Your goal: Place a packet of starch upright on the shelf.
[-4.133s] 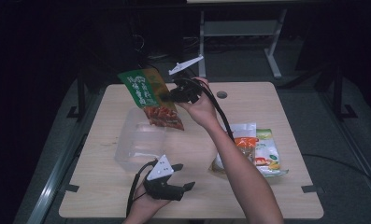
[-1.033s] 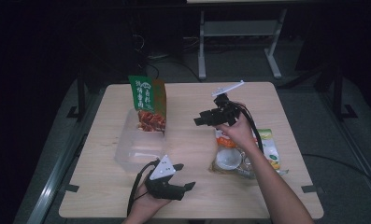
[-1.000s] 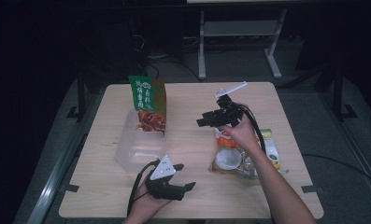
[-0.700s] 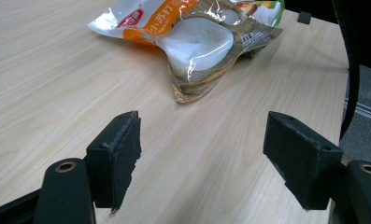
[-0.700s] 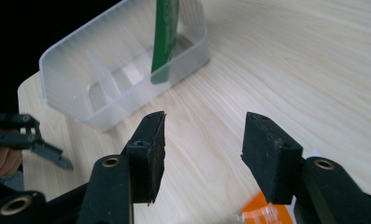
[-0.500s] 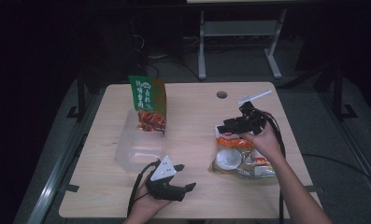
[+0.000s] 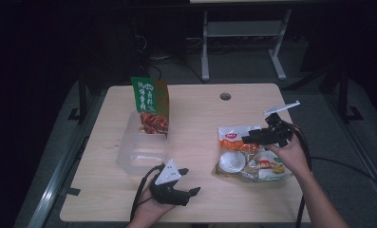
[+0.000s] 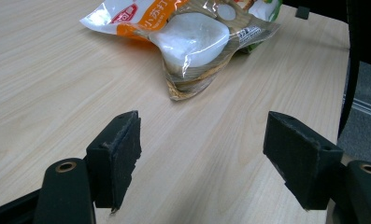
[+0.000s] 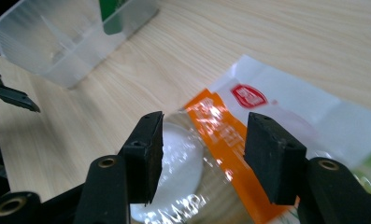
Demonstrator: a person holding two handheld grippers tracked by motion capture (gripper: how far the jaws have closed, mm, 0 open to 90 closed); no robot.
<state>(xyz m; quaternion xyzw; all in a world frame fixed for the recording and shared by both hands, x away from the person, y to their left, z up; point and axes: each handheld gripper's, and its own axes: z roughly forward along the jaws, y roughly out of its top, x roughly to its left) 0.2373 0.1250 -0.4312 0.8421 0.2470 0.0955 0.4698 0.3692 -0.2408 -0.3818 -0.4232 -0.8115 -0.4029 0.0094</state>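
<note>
An orange-and-white snack bag lies flat on the right half of the wooden table. My right gripper hovers just over the bag's far end. Its jaws have just been opening and stand open, with the bag beneath them and nothing pressed between the pads. A green snack bag stands upright in the clear plastic container at the left. My left gripper rests near the front edge, open and empty, facing the orange bag.
A second packet with a green edge lies partly under the orange bag. The clear container sits beyond the right gripper's jaws. A round cable hole is at the table's back. A metal frame stands behind the table.
The right gripper, which held the green bag over the container several seconds ago, has moved right and down from mid-table to above the orange bag. The left gripper stayed put.
</note>
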